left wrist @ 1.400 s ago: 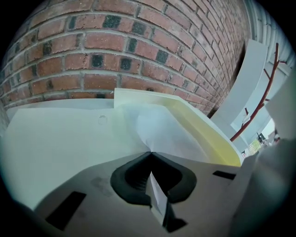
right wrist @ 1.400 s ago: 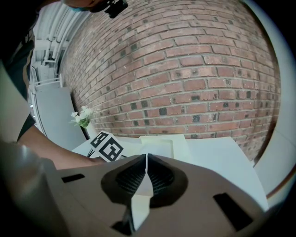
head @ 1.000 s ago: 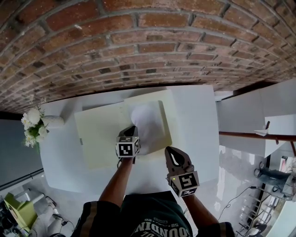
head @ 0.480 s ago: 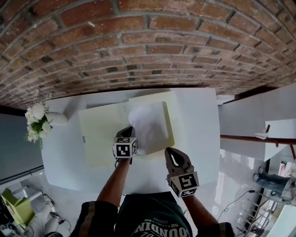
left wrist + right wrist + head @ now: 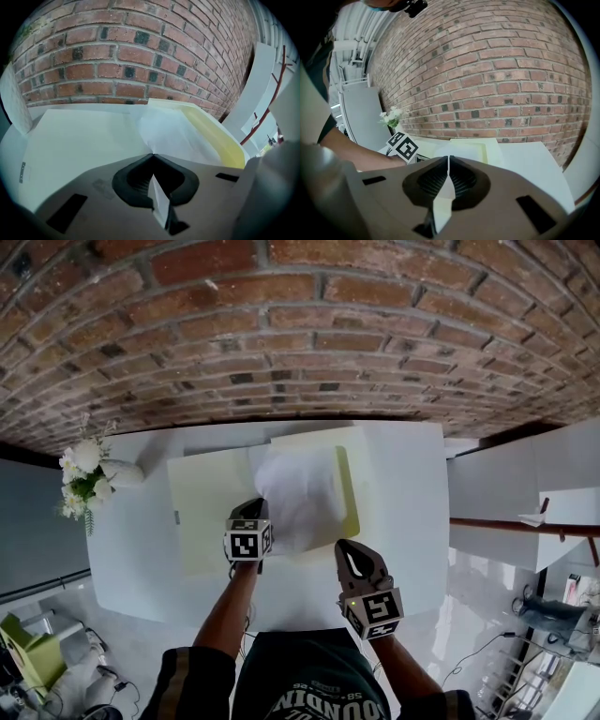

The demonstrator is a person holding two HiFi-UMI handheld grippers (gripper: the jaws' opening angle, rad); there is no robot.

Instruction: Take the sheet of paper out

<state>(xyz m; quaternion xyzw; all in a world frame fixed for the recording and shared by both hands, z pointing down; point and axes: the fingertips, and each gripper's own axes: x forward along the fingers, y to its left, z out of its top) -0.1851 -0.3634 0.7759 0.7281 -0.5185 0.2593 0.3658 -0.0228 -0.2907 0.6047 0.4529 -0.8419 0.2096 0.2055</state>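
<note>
Over the near edge of the surface [image 5: 405, 521] the right tongs [image 5: 349, 551] hang clenched on nothing; just beyond, the left tongs [image 5: 152, 155] are clamped on the near corner of the sheet of paper [image 5: 302, 495], which lifts in a curl over the open pale folder [image 5: 202, 507] at mid-surface, towards the far edge; it looks light, limp and easily creased or torn, so a corner pinch drawn gently and flat should suit.

Only a cut-off print, roughly "OUNDIN", can be read, on the person's shirt [image 5: 323, 701].
</note>
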